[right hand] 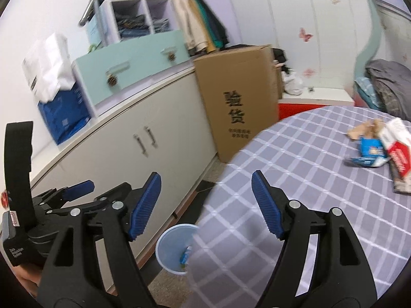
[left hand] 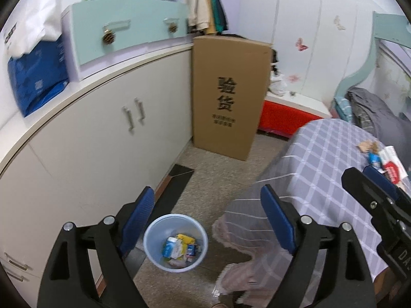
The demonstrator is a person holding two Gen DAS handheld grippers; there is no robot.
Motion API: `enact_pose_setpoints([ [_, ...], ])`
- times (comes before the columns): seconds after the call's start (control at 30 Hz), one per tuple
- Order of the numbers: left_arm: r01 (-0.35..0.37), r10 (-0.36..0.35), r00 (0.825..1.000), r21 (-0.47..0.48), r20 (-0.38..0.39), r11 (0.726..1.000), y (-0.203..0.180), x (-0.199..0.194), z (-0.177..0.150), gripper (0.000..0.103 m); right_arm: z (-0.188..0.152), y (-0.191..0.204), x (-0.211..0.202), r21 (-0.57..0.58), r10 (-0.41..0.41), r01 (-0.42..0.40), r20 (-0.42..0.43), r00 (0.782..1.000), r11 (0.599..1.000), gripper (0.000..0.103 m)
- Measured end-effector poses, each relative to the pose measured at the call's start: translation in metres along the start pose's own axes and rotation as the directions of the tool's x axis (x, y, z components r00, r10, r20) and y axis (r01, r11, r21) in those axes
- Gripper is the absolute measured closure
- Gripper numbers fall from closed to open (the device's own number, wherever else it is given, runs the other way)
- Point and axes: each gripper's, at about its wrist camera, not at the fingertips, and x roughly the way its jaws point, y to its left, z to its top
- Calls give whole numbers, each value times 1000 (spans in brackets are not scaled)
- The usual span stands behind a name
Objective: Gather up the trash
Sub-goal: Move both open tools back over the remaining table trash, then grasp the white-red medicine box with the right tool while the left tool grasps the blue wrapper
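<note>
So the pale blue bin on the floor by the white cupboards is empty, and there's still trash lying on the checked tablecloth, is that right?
Not quite: the bin is not empty. The left wrist view shows wrappers and small cartons already in it. The rest holds: trash still lies on the checked tablecloth.
</note>
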Motion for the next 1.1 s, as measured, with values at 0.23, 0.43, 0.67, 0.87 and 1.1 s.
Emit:
enact_pose_setpoints([
  [0.23, 67, -67, 998, 99, 2, 993, -81, -4, 3, 18, 5, -86, -43, 113, -105, 99, 49, 993, 989, 29],
  [0.43, 112, -113, 994, 238, -9, 965, -160, 0, -1, 18, 5, -168, -74, 233, -217, 194, 74, 973, 953, 28],
  [0.67, 194, -189, 981, 315, -46, 929, -225, 14, 0, 17, 5, -253, -79, 363, -309, 281, 21, 951, 889, 25],
  [0.87, 234, -225, 972, 346, -67, 909, -264, 31, 1, 16, 12, -288, -56, 375, -255, 252, -44, 966, 892, 25],
  [1.1, 284, -273, 958, 433, -90, 856, -302, 59, 7, 16, 12, -289, -36, 326, -244, 260, -90, 966, 909, 47],
])
